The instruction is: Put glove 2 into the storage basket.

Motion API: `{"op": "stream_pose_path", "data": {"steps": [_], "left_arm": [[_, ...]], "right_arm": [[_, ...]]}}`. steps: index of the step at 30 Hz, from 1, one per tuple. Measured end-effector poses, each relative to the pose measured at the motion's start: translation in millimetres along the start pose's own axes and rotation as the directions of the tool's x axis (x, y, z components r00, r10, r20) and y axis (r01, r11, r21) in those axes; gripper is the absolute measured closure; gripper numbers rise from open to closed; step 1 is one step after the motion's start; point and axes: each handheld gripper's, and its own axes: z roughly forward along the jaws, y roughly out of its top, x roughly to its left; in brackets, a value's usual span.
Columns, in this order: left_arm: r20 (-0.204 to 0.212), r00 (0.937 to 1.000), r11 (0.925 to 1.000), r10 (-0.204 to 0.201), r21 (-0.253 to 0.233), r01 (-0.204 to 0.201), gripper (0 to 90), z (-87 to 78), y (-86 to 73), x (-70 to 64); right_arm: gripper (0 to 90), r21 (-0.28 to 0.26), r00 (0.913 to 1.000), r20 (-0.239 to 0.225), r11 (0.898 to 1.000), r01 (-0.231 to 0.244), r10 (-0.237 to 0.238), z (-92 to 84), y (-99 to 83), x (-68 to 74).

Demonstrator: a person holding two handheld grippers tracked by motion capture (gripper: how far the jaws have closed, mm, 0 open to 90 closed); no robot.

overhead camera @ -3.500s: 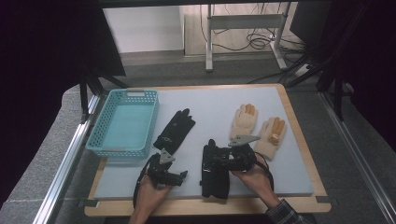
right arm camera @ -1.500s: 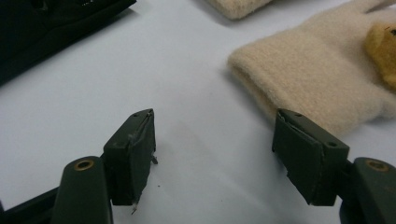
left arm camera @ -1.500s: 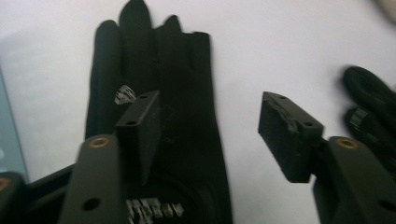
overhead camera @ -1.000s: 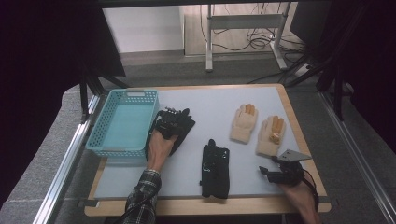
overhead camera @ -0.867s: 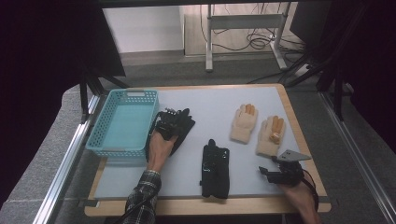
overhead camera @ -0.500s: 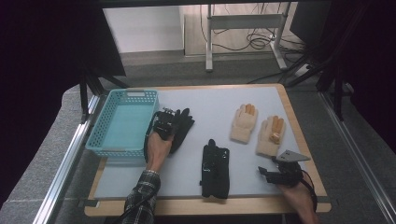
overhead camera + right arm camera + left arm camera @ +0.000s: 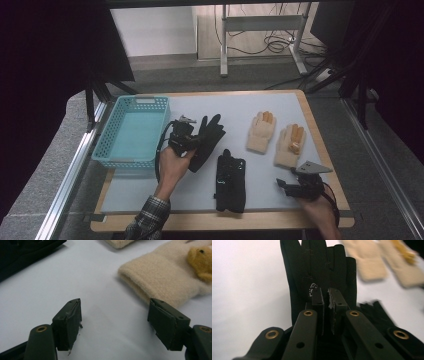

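The left hand-held gripper [image 7: 325, 300] is clamped on a black glove [image 7: 207, 137] just right of the basket [image 7: 131, 132]. The right hand-held gripper [image 7: 115, 325] rests with jaws apart, well right of the basket, near a cream glove [image 7: 172, 277].

Pale table [image 7: 260, 100], blue basket [image 7: 131, 131], black glove [image 7: 230, 181], two cream gloves [image 7: 261, 132]
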Motion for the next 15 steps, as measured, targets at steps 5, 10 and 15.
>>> {"op": "stream_pose_path", "data": {"steps": [5,10,15], "left_arm": [[0.076,0.9957,0.9986,0.053,-0.004,-0.053,84.2,-5.8,-6.6,-34.2],[0.113,0.9889,0.994,0.097,0.041,-0.102,83.8,13.2,-23.2,-62.5],[0.093,0.9877,0.9867,0.126,0.091,-0.134,82.7,39.8,-42.4,-73.7]], "right_arm": [[26.9,-0.004,1.0,0.0,1.0,0.001,-0.001,-0.2,-0.5,0.0],[26.9,-0.006,1.0,0.0,1.0,0.001,-0.001,-0.2,-0.9,0.1],[26.8,-0.009,1.0,-0.004,1.0,0.002,-0.002,-0.2,-1.2,-0.4]]}}
